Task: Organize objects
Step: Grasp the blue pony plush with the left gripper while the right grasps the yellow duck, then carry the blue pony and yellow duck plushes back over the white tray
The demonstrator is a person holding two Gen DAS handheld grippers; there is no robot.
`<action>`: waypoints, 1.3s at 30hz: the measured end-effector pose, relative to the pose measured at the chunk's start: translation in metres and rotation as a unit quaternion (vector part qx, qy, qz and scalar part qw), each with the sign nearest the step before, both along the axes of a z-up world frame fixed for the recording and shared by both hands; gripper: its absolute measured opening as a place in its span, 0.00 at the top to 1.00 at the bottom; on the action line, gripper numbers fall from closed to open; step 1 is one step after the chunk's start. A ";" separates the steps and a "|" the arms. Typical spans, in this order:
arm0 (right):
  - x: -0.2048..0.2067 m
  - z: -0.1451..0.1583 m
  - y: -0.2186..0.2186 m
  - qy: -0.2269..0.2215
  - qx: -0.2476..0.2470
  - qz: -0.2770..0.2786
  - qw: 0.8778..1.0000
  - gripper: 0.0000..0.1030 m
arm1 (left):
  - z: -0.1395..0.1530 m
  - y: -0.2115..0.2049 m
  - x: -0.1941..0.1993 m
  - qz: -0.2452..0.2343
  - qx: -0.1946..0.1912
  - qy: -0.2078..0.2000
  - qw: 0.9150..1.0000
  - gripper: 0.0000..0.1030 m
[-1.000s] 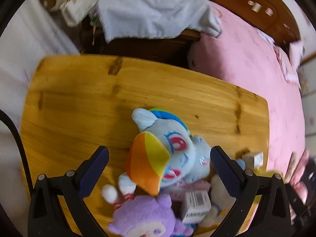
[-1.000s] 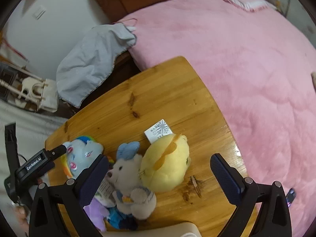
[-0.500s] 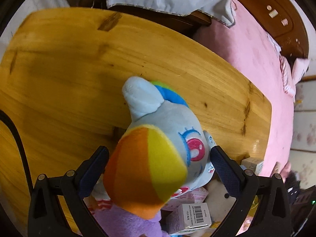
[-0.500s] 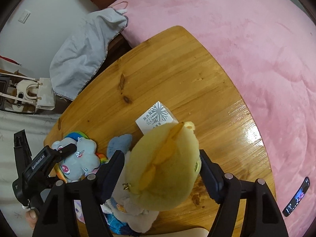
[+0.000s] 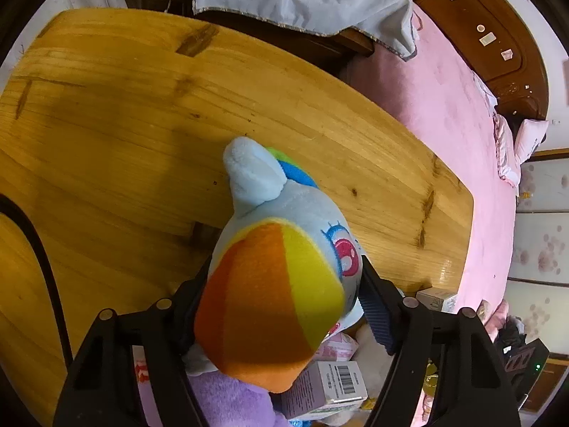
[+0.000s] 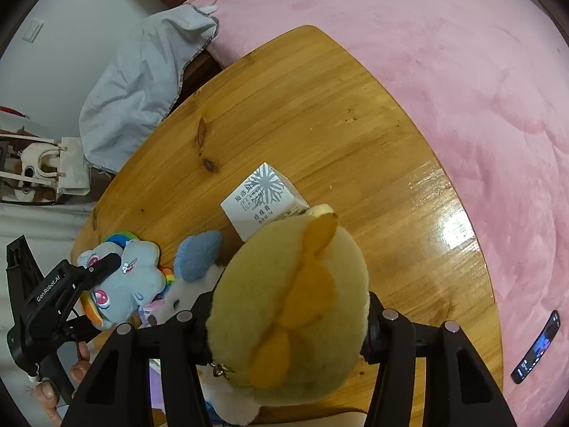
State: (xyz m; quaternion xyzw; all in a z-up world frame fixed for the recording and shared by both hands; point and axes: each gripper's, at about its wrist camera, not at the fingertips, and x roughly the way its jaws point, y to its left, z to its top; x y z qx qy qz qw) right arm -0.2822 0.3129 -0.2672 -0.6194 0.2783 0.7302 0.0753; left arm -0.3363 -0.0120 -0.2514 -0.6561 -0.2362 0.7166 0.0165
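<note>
Yellow plush (image 6: 288, 306) sits between the closing right gripper (image 6: 284, 323) jaws.

Box (image 6: 265, 199) behind plush (image 6: 291, 309) on table (image 6: 355, 114)

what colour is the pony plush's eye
Pink-red with a blue outline, on the pony plush; clearest in left wrist view.

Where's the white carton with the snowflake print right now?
In the right wrist view the white carton sits mid-table on the wooden table, just beyond the yellow plush and right of the blue pony plush.
</note>
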 end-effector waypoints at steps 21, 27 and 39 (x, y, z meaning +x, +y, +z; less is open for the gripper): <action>0.087 0.140 -0.023 0.166 0.028 0.051 0.984 0.45 | 0.173 0.019 0.099 -0.048 -0.060 0.203 0.976 0.26; 0.129 0.188 -0.032 0.202 0.023 0.092 0.975 0.45 | 0.223 0.028 0.153 -0.071 -0.075 0.233 0.967 0.26; 0.209 0.241 -0.047 0.239 0.026 0.166 0.956 0.45 | 0.268 0.029 0.240 -0.075 -0.092 0.254 0.960 0.26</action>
